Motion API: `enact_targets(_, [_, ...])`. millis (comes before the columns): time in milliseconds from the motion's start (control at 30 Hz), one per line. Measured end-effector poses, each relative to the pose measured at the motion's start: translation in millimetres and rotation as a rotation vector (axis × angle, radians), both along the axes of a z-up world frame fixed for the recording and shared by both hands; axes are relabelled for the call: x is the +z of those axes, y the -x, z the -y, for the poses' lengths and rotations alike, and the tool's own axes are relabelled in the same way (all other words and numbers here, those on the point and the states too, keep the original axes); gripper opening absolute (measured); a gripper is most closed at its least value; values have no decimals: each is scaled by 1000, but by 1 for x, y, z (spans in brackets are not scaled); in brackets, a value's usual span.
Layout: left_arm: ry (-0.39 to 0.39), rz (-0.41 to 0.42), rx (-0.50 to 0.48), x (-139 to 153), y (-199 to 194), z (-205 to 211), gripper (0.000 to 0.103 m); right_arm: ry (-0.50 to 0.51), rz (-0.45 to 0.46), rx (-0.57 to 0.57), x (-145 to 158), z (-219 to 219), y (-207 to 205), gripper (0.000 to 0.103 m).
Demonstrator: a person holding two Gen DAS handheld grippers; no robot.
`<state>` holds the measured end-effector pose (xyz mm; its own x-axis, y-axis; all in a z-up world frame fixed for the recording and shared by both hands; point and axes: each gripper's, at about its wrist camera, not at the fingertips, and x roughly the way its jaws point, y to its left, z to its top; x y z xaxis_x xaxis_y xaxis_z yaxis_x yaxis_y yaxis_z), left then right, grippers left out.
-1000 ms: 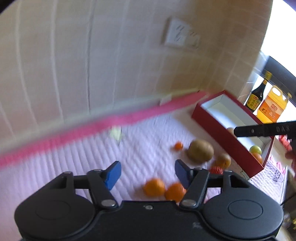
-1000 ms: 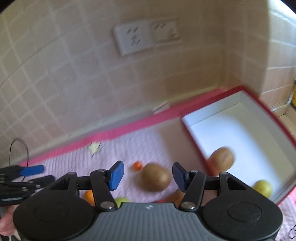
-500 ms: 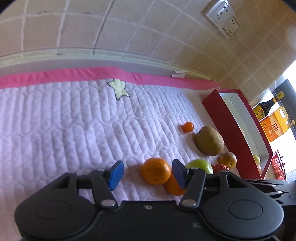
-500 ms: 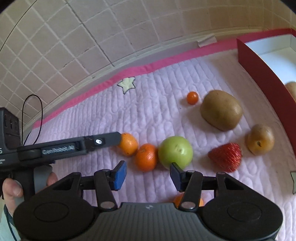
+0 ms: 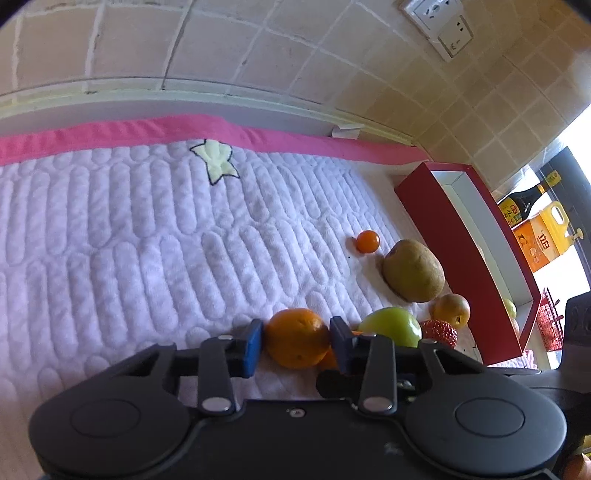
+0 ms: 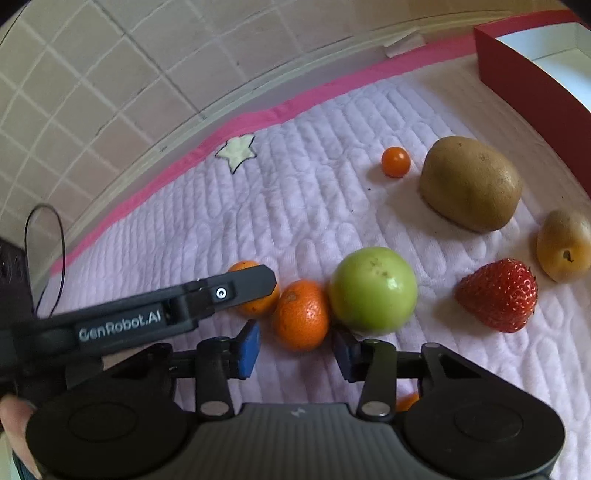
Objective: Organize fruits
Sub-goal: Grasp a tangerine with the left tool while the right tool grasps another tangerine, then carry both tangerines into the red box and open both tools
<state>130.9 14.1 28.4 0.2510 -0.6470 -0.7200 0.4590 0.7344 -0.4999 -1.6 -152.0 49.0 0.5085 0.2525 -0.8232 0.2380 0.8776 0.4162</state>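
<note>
Left hand-held gripper [image 5: 295, 345]: its jaws have just been closing, and its blue pads are sitting at either side of an orange [image 5: 297, 338]; both pads look to be touching the peel, so it is grasping that fruit.
Right hand-held gripper [image 6: 295, 349]: its jaws have just been closing around a second orange [image 6: 301, 314]; the pads are standing a little clear of the peel, so it is not yet clenched on it.
Oranges: both are lying on the quilted pale lilac surface [image 5: 129, 240], round, bright and dimpled; the second is resting against a green apple [image 6: 373, 290] at its 3 o'clock, with the first at its 9 o'clock, partly covered by the left gripper's dark finger.
Other fruit: a red strawberry [image 6: 498, 293] is lying at 3 o'clock of the apple; a small brown-yellow fruit [image 6: 563, 243] is sitting at 1 o'clock of the strawberry; a large brown kiwi [image 6: 471, 182] is lying at 1 o'clock of the apple, with a tiny orange tomato [image 6: 395, 161] just at its 9 o'clock.
Box: a red box [image 5: 465, 251] with a white inside is standing at 3 o'clock of the kiwi, holding a few fruits at its near end.
In the way: the apple is crowding the right gripper's right pad.
Surroundings: a pink border is edging the cloth under a tiled wall with a socket [image 5: 439, 26]; bottles [image 5: 532, 229] are standing beyond the box.
</note>
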Motion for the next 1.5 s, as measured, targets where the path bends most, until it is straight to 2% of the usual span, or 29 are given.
enact_targets(133, [9, 0, 6, 1, -1, -4, 46, -14, 16, -44, -4, 1, 0, 37])
enact_targets(300, [-8, 34, 7, 10, 2, -8, 45, 34, 38, -5, 0, -5, 5, 36])
enact_targets(433, [-4, 65, 10, 22, 6, -11, 45, 22, 54, 32, 7, -9, 15, 36])
enact_targets(600, [-9, 128, 0, 47, 13, -7, 45, 66, 130, 57, 32, -6, 28, 36])
enact_targets(767, [3, 250, -33, 93, 18, 11, 45, 153, 263, 20, 81, 21, 43, 36])
enact_targets(967, [45, 399, -130, 151, 23, 69, 45, 250, 382, -129, 137, 92, 71, 36])
enact_targets(1167, [81, 481, -287, 180, 33, 157, 45, 384, 419, -308, 169, 173, 92, 36])
enact_targets(1300, [98, 453, -379, 172, 37, 217, 45, 390, 385, -405, 161, 218, 103, 36])
enact_targets(1500, [81, 366, -496, 137, 48, 275, 45, 316, 276, -483, 114, 259, 113, 36])
